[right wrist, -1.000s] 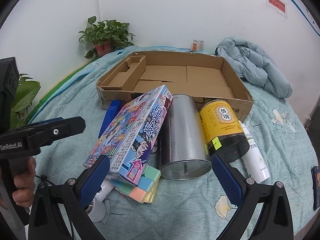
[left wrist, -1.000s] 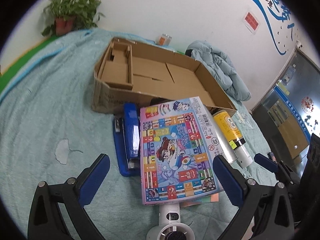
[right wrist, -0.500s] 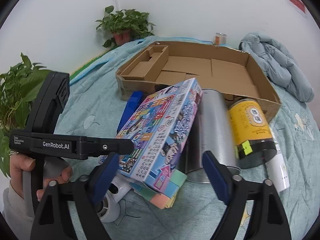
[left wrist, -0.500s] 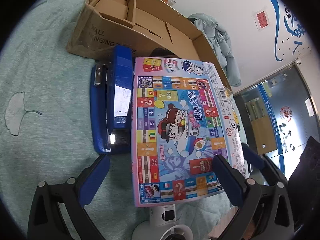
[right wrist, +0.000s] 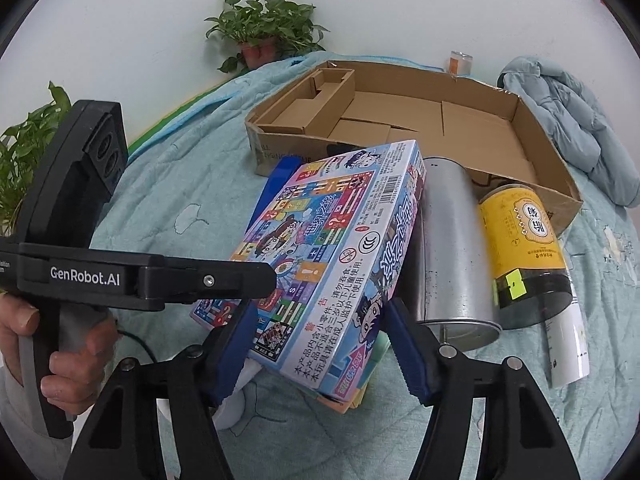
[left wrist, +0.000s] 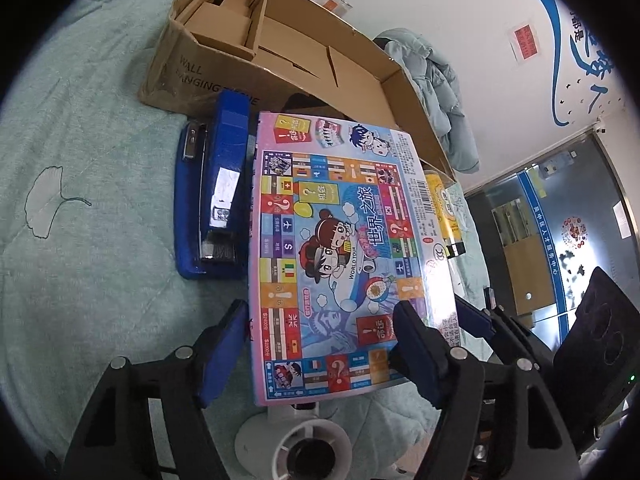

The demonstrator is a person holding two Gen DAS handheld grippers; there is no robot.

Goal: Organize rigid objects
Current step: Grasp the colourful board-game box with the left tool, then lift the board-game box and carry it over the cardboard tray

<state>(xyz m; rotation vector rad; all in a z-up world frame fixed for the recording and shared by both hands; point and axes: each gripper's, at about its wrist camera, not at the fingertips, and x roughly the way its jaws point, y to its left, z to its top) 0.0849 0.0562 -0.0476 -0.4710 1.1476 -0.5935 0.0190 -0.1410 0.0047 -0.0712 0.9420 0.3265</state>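
Left gripper (left wrist: 320, 344) at game box (left wrist: 340, 248) near end: one pad beside box's left edge, other pad over lid; grip not confirmable. Stapler (left wrist: 216, 196) left of box. Right gripper (right wrist: 320, 344) straddles box's near corner (right wrist: 332, 264), pads against both sides, clamped. Box tilted, leaning on steel can (right wrist: 452, 248); yellow jar (right wrist: 524, 248) further right; carton (right wrist: 420, 120) behind.

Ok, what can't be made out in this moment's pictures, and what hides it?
- White device, left wrist view: mostly under the board game box.
- Pastel blocks, right wrist view: covered by the box; count unknown.
- Blue stapler, right wrist view: only a corner shows.
- Left tool and right tool: pad contact with the box unclear.
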